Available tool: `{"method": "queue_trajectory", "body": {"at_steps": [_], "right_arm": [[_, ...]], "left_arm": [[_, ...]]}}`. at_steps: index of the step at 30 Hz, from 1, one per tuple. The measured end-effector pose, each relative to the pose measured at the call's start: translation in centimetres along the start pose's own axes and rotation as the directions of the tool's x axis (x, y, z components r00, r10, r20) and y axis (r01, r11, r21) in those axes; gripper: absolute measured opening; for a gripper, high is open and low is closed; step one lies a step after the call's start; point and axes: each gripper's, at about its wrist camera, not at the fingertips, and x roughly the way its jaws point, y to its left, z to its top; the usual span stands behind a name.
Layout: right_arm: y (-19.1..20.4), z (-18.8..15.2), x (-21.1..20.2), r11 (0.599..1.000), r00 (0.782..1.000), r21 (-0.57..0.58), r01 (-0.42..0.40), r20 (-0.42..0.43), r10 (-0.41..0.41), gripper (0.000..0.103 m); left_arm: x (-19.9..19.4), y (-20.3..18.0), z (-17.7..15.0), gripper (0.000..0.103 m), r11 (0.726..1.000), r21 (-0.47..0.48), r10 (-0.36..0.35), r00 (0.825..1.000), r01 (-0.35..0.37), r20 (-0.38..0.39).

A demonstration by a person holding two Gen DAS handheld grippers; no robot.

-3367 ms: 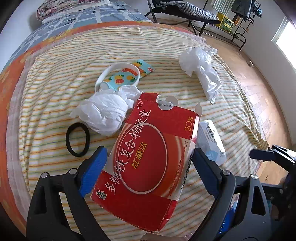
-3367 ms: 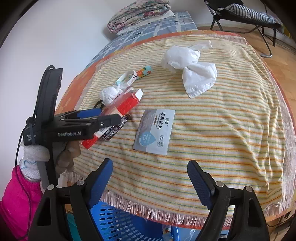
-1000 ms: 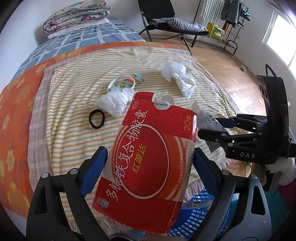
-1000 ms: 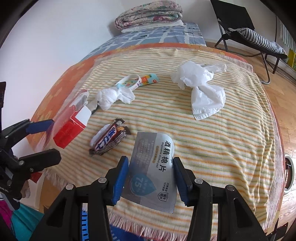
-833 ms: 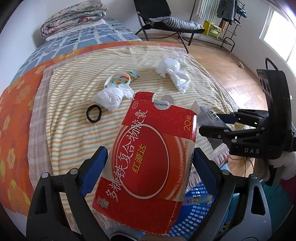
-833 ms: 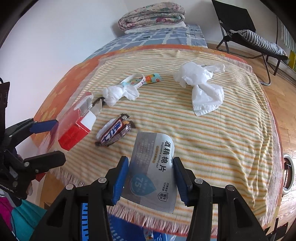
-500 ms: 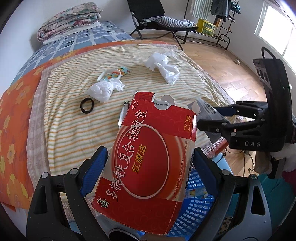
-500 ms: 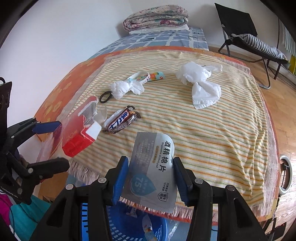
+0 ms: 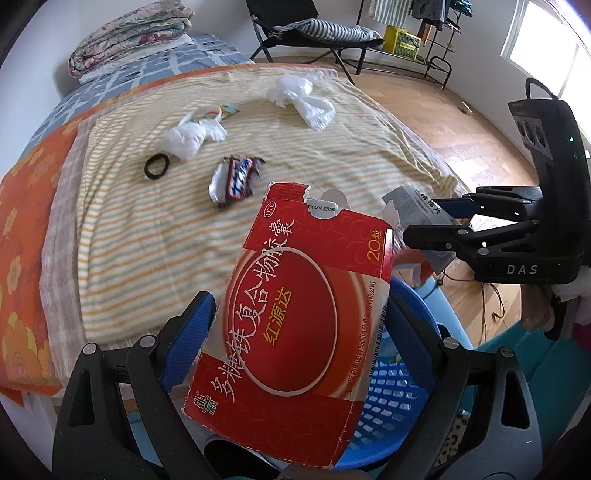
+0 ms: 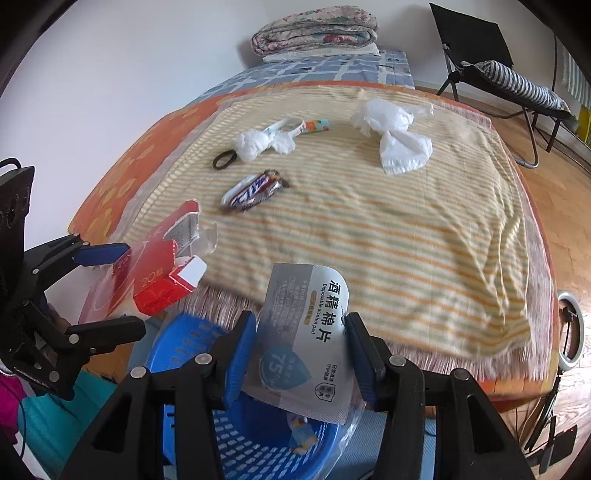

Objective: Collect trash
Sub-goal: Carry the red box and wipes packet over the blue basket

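Observation:
My left gripper (image 9: 299,325) is shut on a torn red medicine box (image 9: 295,314) and holds it above the blue plastic basket (image 9: 395,402). My right gripper (image 10: 301,345) is shut on a grey alcohol pad packet (image 10: 310,339), also over the basket (image 10: 240,450). Each gripper shows in the other's view: the left gripper (image 10: 96,288) with the red box (image 10: 159,273), the right gripper (image 9: 436,221) with the packet (image 9: 413,210). On the striped blanket (image 10: 388,229) lie a candy bar wrapper (image 10: 253,192), a crumpled white bag (image 10: 262,144) and a larger white plastic bag (image 10: 397,136).
A black hair tie (image 10: 224,160) and a colourful band (image 10: 299,125) lie on the bed near the crumpled bag. A folded quilt (image 10: 314,29) sits at the bed's head. A folding chair (image 10: 495,70) stands on the wooden floor at right.
Both grippers have drawn back from the bed, each still holding its item, and now hang over the blue basket. The candy wrapper under the box has come into sight.

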Motion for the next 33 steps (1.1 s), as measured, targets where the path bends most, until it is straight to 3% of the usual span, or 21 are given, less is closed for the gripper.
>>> {"method": "queue_trajectory", "body": {"at_steps": [17,33], "right_arm": [[2.3,-5.4,-0.4,0.999,0.999,-0.041,-0.016,-0.033,0.015,0.052],[2.0,-6.0,0.5,0.999,0.998,-0.031,-0.026,-0.061,0.024,0.054]], "left_arm": [[1.9,-2.9,-4.8,0.094,0.999,0.040,-0.008,0.997,0.011,-0.082],[3.5,-3.7,-5.7,0.094,0.998,0.060,-0.017,0.991,0.025,-0.132]]}}
